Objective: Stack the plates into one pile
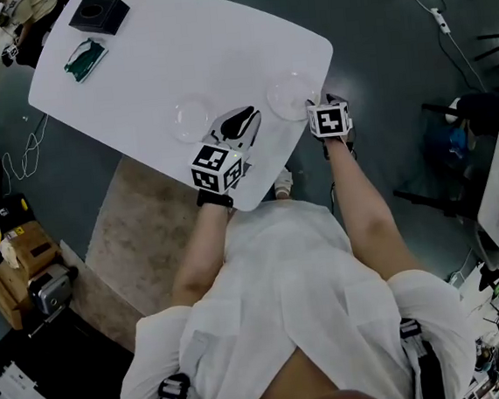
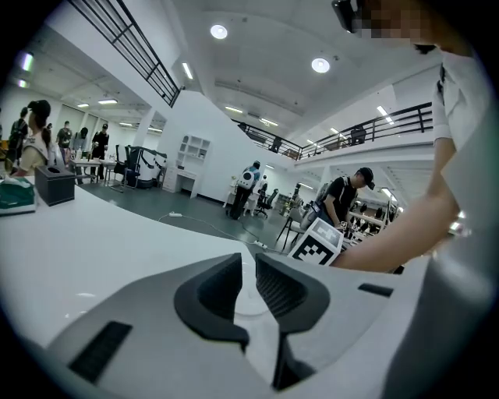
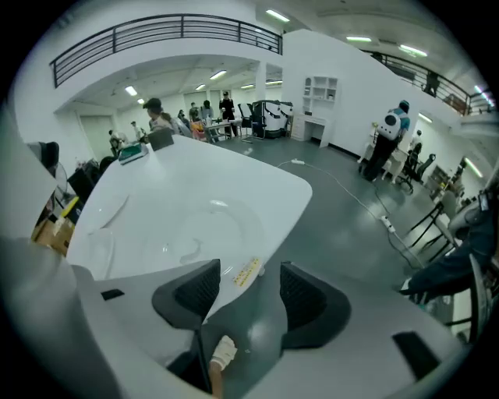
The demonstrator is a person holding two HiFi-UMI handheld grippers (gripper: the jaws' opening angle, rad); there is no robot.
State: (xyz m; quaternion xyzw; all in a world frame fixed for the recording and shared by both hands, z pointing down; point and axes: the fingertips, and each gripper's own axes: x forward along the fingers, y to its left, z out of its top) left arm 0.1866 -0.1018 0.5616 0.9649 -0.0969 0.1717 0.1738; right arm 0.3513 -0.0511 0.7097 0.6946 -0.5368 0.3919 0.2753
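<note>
Left gripper [image 1: 240, 120]: jaws almost together, only a thin slit between the pads. Nothing sits in the slit; bare white table [image 1: 175, 61] shows through it. The gripper is low over the near part of the table and holds nothing.

Right gripper [image 1: 328, 104]: jaws spread wide and empty. It hangs at the table's near right edge, tilted down. In the right gripper view [image 3: 249, 280] the left jaw is over the tabletop and the right jaw is over the grey floor. A small yellow sticker [image 3: 247, 270] on the table edge shows in the gap.

Right plate [image 1: 292, 95]: clear, flat on the table, just ahead and to the left of the right gripper's jaws. It is not between them and I see no contact. It also shows in the right gripper view [image 3: 207, 222].

Left plate [image 1: 191, 119]: clear, flat on the table, beside the left gripper's tips on their left and apart from them. The two plates lie separately, with the left gripper's tips between them.

Far end of the table: a black box [image 1: 98, 14] and a green-and-white item [image 1: 85, 59], well apart from both plates.
</note>
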